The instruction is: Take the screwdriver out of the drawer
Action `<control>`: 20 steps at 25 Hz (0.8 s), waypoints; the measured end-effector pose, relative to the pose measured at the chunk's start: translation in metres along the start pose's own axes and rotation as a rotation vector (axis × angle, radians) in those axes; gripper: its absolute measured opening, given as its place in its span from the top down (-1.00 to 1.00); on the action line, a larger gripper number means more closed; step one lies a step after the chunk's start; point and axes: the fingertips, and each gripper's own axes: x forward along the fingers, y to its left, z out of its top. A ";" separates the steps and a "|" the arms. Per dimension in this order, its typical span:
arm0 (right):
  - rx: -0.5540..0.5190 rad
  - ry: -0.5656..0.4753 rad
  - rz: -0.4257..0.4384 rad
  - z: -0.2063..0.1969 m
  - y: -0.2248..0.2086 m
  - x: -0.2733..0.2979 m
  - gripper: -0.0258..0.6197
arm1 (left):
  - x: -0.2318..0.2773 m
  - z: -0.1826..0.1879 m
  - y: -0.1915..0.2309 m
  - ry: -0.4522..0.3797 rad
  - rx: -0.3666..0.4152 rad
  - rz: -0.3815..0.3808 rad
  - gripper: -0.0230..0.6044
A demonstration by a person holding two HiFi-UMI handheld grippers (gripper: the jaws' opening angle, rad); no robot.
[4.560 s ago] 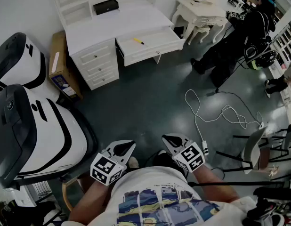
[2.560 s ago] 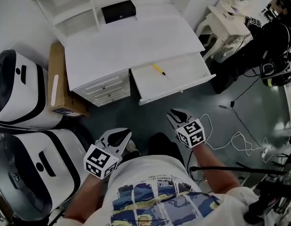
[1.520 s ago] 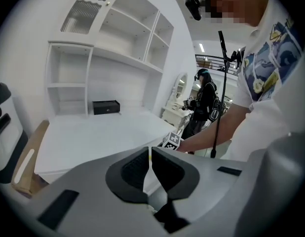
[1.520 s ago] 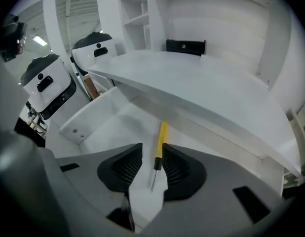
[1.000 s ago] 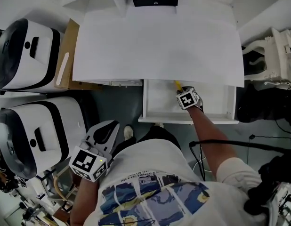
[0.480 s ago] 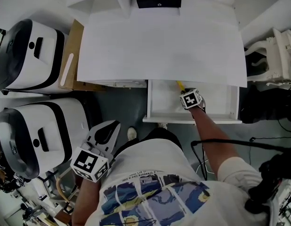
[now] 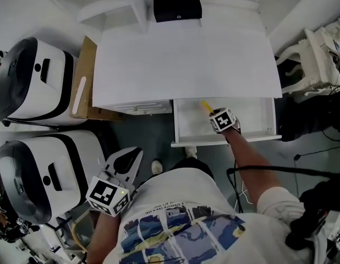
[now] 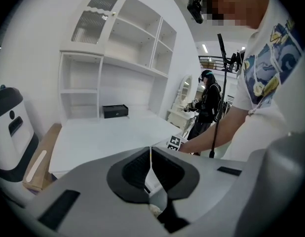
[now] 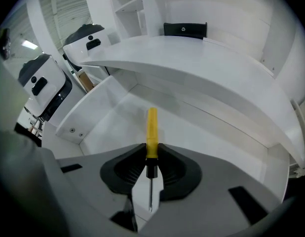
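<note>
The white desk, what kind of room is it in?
Probably a workroom or test lab, not a home: the white wooden desk stands beside two big white-and-black machines, with another carved white table nearby.

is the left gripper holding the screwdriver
No, the left gripper has its jaws together on nothing; the screwdriver is clamped in the right gripper, whose jaws have just closed on it.

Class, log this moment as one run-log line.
right gripper: jaws just closed on screwdriver | drawer: open | left gripper: shut, empty

screwdriver over drawer, drawer under desktop
</note>
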 end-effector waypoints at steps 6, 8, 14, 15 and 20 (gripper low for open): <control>-0.007 0.001 -0.006 0.006 0.018 -0.029 0.63 | -0.019 -0.008 0.009 -0.028 -0.001 -0.036 0.88; -0.011 0.003 -0.011 0.008 0.027 -0.039 0.63 | -0.026 -0.011 0.013 -0.033 0.004 -0.049 0.88; 0.019 -0.025 -0.033 0.014 0.051 -0.071 0.63 | -0.043 -0.021 0.019 -0.045 0.045 -0.094 0.88; 0.030 -0.032 -0.035 0.015 0.057 -0.076 0.63 | -0.046 -0.023 0.019 -0.048 0.047 -0.103 0.88; 0.109 -0.088 -0.044 0.016 0.086 -0.099 0.63 | -0.063 -0.035 0.023 -0.061 0.059 -0.150 0.88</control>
